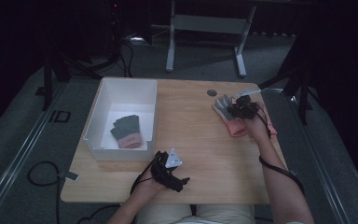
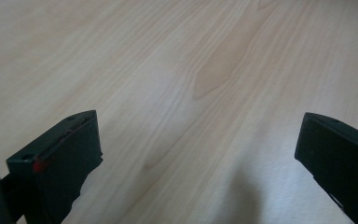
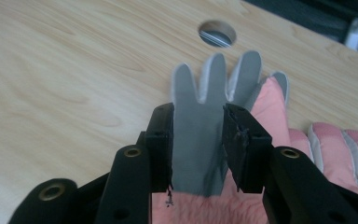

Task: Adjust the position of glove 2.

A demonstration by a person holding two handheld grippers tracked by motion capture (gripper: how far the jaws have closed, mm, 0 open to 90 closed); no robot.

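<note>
1. Taken from the left of the high view, the white bin (image 1: 103, 100) stands on the table (image 1: 200, 154) at its left side and holds one grey and pink glove (image 1: 127, 130), lying flat on its floor.
2. Near the front edge, just right of the bin's near corner, the left gripper (image 1: 179, 179) rests low over bare wood. Its own view shows the jaws standing wide apart with nothing but tabletop (image 2: 191, 70) between them.
3. A round cable hole (image 1: 211, 92) sits at the far edge, just beyond the work on the right.
4. At the right side lies the second glove (image 1: 228, 114), grey palm up, pink cuff toward the person, fingers pointing toward the hole. Its long axis runs along the line of the right gripper (image 1: 239, 108).
5. In the right gripper view, the right gripper (image 3: 198, 140) straddles the grey palm (image 3: 198, 140). The jaws are partly closed, one at each side edge of the palm; whether the pads yet press on the fabric cannot be told.
6. Another pink glove (image 3: 340, 149) lies touching it on the right.
7. Judgement: the right hand is plainly the nearer. The bin lies well to the left across open table, with nothing in the way but the bin's wall.
</note>
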